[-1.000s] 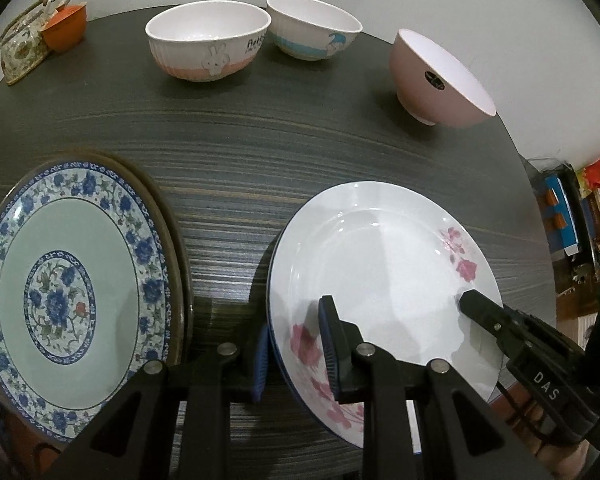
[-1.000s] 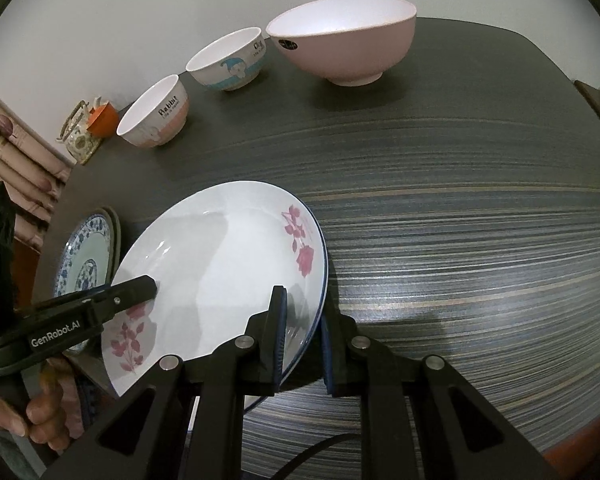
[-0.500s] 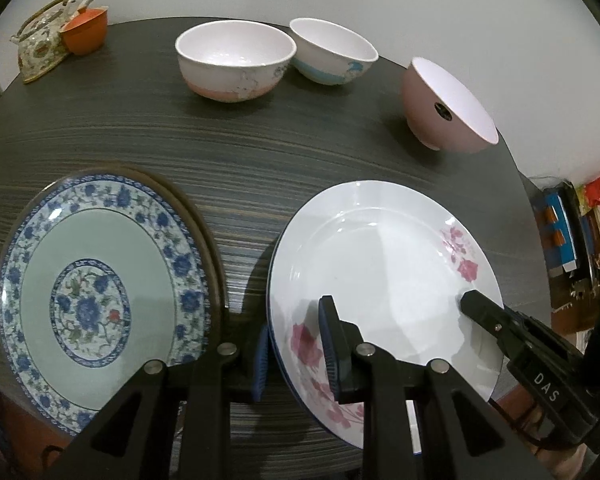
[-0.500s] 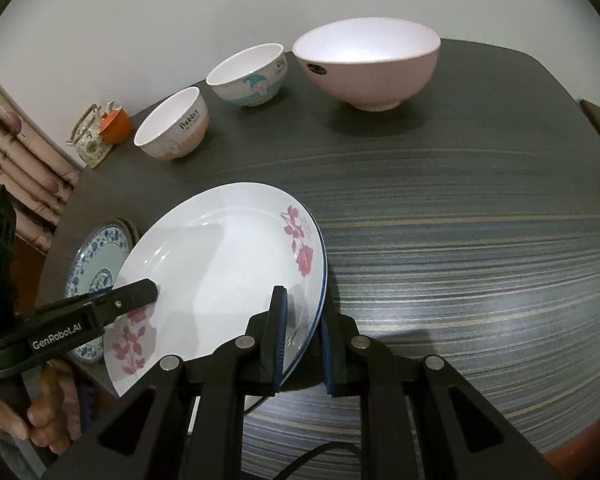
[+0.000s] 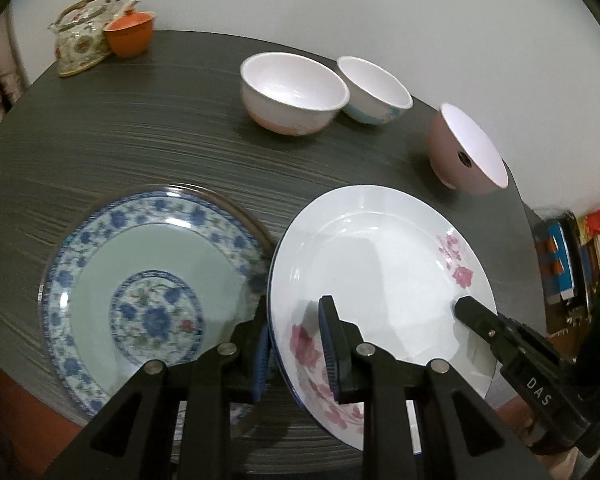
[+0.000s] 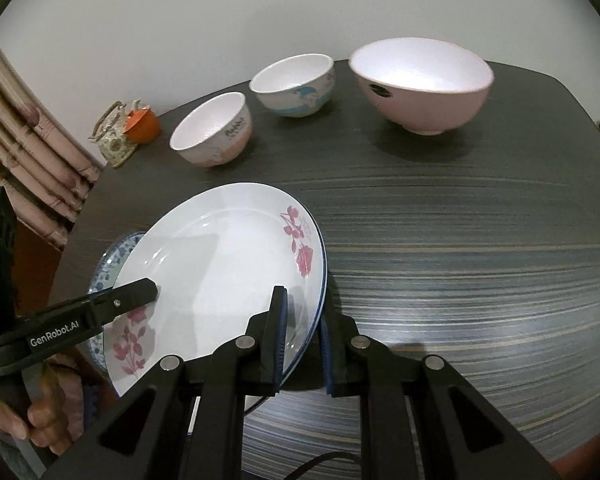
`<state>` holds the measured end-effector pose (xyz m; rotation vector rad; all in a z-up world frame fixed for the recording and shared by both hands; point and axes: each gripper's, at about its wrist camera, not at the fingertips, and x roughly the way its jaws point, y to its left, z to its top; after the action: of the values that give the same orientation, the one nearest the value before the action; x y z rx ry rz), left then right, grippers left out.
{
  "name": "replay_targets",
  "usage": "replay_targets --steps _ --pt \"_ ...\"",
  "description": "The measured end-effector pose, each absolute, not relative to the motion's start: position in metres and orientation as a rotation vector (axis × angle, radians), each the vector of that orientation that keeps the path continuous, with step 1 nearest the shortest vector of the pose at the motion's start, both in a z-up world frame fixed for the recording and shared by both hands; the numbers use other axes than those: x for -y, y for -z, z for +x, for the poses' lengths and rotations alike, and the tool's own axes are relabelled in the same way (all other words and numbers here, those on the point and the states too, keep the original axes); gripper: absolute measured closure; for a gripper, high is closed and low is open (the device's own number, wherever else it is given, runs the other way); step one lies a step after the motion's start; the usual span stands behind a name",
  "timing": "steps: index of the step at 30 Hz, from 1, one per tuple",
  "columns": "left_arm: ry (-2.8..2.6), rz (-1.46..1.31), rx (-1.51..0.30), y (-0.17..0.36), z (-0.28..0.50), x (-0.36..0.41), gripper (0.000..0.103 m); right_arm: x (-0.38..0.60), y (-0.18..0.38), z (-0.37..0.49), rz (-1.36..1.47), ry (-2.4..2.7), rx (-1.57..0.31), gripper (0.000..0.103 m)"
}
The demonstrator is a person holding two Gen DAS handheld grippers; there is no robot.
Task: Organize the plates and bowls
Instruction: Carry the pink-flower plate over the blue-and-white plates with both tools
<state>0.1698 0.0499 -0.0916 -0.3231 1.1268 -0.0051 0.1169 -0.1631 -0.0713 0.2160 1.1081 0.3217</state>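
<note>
The white plate with pink flowers (image 5: 380, 276) is gripped at opposite rims by both grippers and sits tilted above the dark striped table (image 5: 140, 132). The left gripper (image 5: 294, 344) is nearly closed on the plate's near-left rim, 1 blue-padded finger under the rim and 1 on the upper face beside a pink flower. The right gripper (image 6: 302, 332) is clamped tight on the rim at the other side, its jaws pinching the blue-edged lip.

In the right wrist view, the white plate covers most of the blue patterned plate (image 5: 140, 280), leaving only a sliver of it at the left. In the left wrist view the 2 plates appear side by side, the white rim overlapping the blue one's right edge; whether they touch cannot be told.

At the table's far side stand 3 bowls: a white and pink bowl (image 5: 294, 92), a white and blue bowl (image 5: 374, 90) and a large pink bowl (image 6: 420, 84). A person's hand (image 6: 32, 412) holding the left gripper is partly cut off at the frame edge.
</note>
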Motion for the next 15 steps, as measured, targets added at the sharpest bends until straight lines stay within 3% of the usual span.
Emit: replay_targets --steps 15 --pt "-0.098 -0.423 -1.082 0.076 0.129 -0.117 0.08 0.099 0.06 0.122 0.172 -0.42 -1.101 0.088"
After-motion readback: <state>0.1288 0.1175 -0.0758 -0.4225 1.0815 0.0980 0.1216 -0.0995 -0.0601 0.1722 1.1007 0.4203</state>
